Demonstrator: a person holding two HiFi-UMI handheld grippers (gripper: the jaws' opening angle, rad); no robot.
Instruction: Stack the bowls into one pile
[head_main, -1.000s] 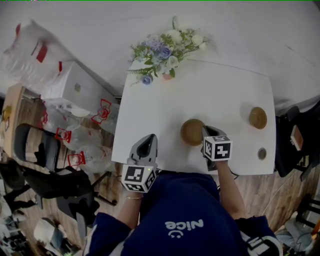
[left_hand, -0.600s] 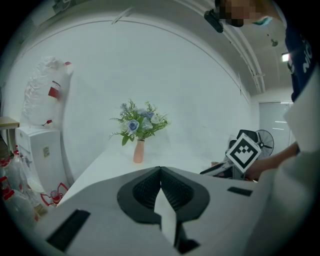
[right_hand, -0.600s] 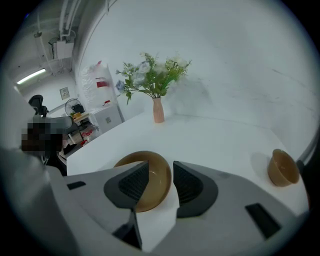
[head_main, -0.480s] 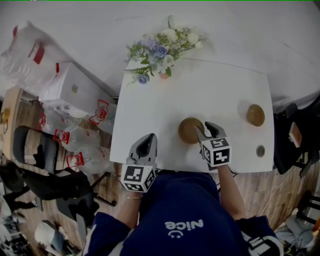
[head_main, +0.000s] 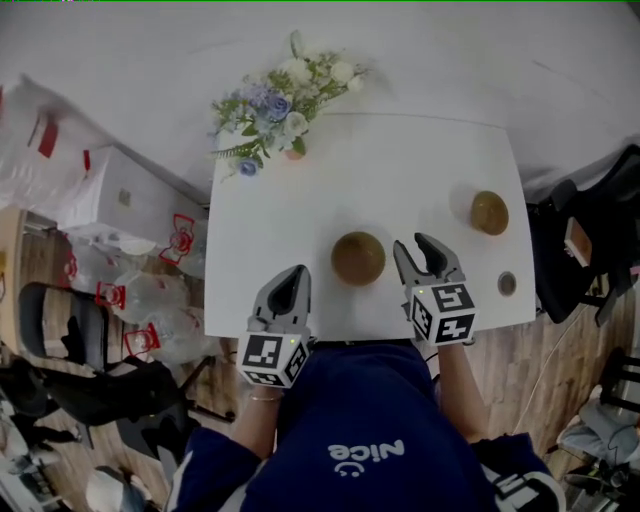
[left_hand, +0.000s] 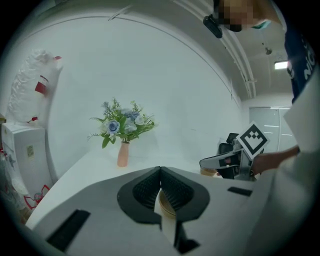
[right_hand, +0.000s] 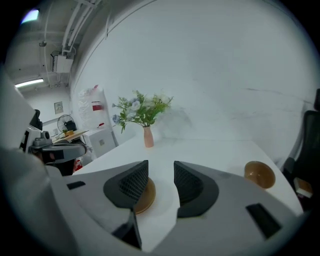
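A brown bowl (head_main: 358, 258) stands near the front middle of the white table (head_main: 300, 200). A second brown bowl (head_main: 489, 212) sits apart at the right side. My right gripper (head_main: 425, 250) hovers just right of the middle bowl, clear of it. Its jaws have just been opening and stand open with nothing between them. In the right gripper view (right_hand: 161, 175) the middle bowl (right_hand: 146, 196) shows behind the left jaw and the far bowl (right_hand: 260, 174) lies to the right. My left gripper (head_main: 290, 290) is at the table's front edge, left of the middle bowl, shut and empty (left_hand: 161, 170).
A vase of flowers (head_main: 270, 105) stands at the table's back left corner. A small round grey object (head_main: 507, 284) lies near the front right edge. Bags and a white box (head_main: 110, 200) crowd the floor on the left, and a dark chair (head_main: 580, 240) stands on the right.
The right gripper's jaws opened off the middle bowl's right rim, and the gripper rose and drew back to the right. The left gripper shifted slightly.
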